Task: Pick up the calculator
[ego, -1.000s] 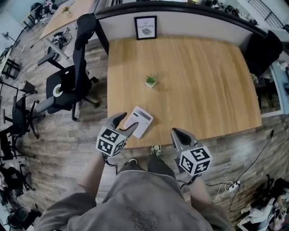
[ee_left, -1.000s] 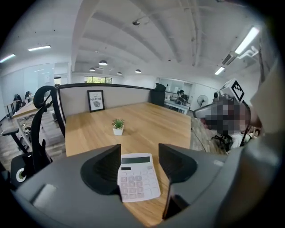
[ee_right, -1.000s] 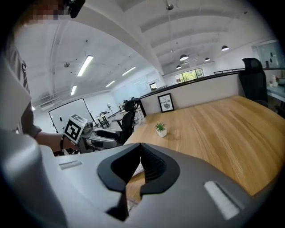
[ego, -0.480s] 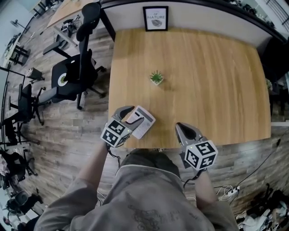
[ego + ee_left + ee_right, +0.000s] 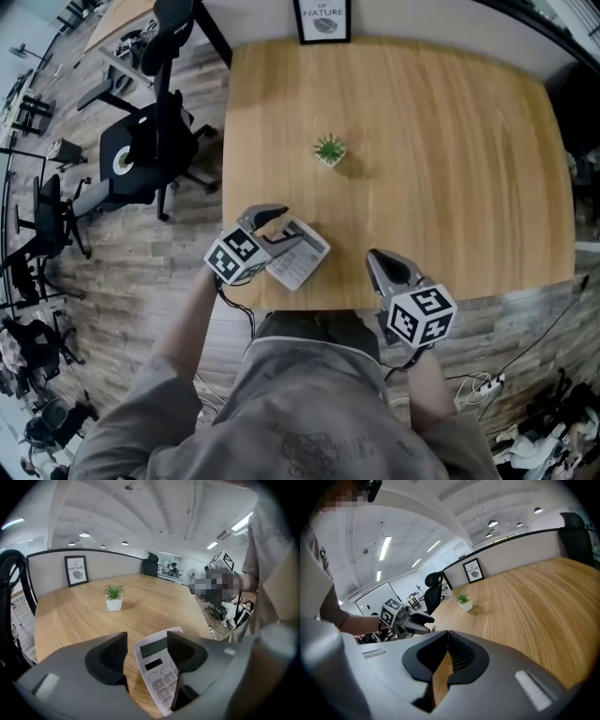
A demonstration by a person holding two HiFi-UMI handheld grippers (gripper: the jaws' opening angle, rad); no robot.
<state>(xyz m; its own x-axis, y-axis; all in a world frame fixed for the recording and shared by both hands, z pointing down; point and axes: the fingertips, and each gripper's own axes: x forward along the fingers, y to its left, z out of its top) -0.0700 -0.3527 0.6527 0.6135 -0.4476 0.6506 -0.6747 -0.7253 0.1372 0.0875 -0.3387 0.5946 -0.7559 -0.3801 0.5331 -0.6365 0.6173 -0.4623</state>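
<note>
The white calculator [image 5: 300, 255] lies flat near the front left edge of the wooden table [image 5: 441, 159]. My left gripper [image 5: 284, 228] reaches over it from the left, open, one jaw on each side of the calculator's upper part. In the left gripper view the calculator [image 5: 157, 667] shows between the two dark jaws, its display and keys facing up, and the right jaw covers part of it. My right gripper [image 5: 382, 265] hovers at the table's front edge, to the right of the calculator, shut and empty [image 5: 445, 645].
A small potted plant [image 5: 329, 150] stands mid-table beyond the calculator. A framed picture [image 5: 322, 19] leans on the partition at the table's far edge. A black office chair [image 5: 141, 150] stands on the floor left of the table. Cables lie on the floor at right.
My left gripper has moved forward from the calculator's near left side until its open jaws straddle it. The right gripper has barely moved. The head view has shifted closer to the table.
</note>
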